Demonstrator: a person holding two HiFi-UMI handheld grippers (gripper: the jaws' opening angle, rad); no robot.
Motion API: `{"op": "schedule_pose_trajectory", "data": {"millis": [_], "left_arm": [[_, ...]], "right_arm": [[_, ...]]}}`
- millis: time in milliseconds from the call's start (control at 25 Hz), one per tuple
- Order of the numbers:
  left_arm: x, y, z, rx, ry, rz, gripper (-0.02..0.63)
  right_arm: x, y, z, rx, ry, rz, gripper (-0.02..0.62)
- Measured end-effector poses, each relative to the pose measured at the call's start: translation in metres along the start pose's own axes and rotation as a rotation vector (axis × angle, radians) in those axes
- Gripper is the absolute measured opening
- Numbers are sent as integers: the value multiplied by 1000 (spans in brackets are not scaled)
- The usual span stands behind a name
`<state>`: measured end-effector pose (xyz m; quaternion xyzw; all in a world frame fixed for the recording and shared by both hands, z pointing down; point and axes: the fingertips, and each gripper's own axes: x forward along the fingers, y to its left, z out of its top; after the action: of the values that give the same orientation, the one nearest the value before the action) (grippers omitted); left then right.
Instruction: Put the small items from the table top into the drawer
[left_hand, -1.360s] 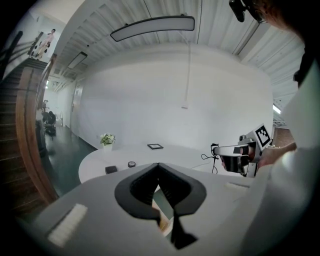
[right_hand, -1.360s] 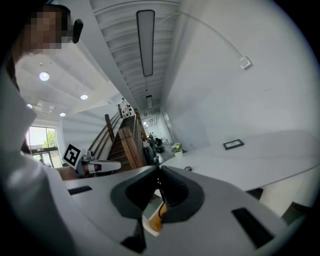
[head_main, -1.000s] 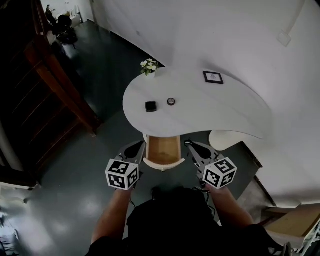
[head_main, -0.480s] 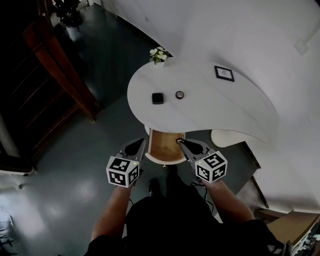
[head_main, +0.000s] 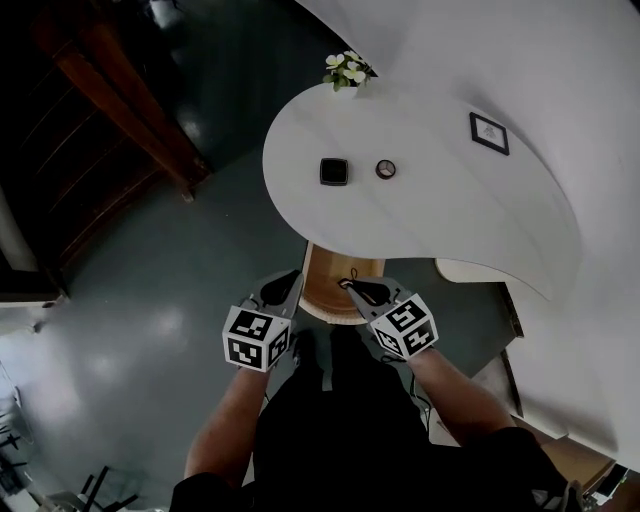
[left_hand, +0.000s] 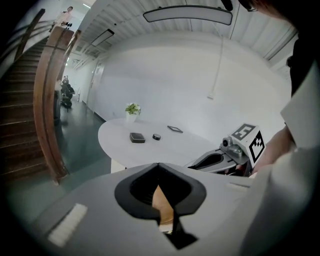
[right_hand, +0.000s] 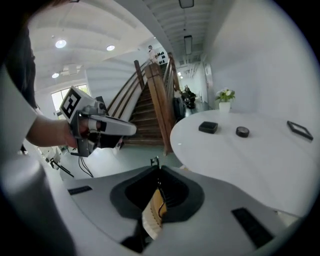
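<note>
Head view looks down on a white table (head_main: 440, 220) with a curved edge. Two small things sit on it side by side: a black square thing (head_main: 334, 171) and a little round thing (head_main: 386, 169). They are near each other but not touching. A picture frame (head_main: 489, 132) lies well apart from them on the right, and flowers (head_main: 347, 68) stand at the far edge.

The drawer (head_main: 330, 285) is pulled open under the near edge of the table. Its wood inside looks bare. The left gripper (head_main: 293, 277) is just beside the drawer's left side. The right gripper (head_main: 347, 284) is over the drawer's right part. Both point forward at the table.

Each gripper view shows the jaw tips pressed together, with nothing held. Only the drawer's wood shows through the hole behind the tips.

What matters next is where the small things lie. Both are straight ahead, past the drawer and farther in on the table top. The square thing is on the left of the pair, about as near to one gripper as to the other. The round thing is on the right, nearer the right gripper. Both are flat and low, with no long side to line up with. A gripper would likely need to open first, then reach forward over the drawer.
</note>
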<state>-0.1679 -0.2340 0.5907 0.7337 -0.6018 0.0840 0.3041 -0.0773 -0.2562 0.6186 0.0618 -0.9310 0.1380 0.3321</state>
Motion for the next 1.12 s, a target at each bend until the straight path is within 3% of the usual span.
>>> {"op": "schedule_pose_trajectory", "data": {"millis": [640, 1120], "left_arm": [[22, 29, -52, -95, 61, 53, 11], [31, 39, -76, -120, 94, 64, 11]], "right_arm": [[92, -14, -71, -149, 283, 126, 26], [142, -40, -128, -277, 467, 129, 26]]}}
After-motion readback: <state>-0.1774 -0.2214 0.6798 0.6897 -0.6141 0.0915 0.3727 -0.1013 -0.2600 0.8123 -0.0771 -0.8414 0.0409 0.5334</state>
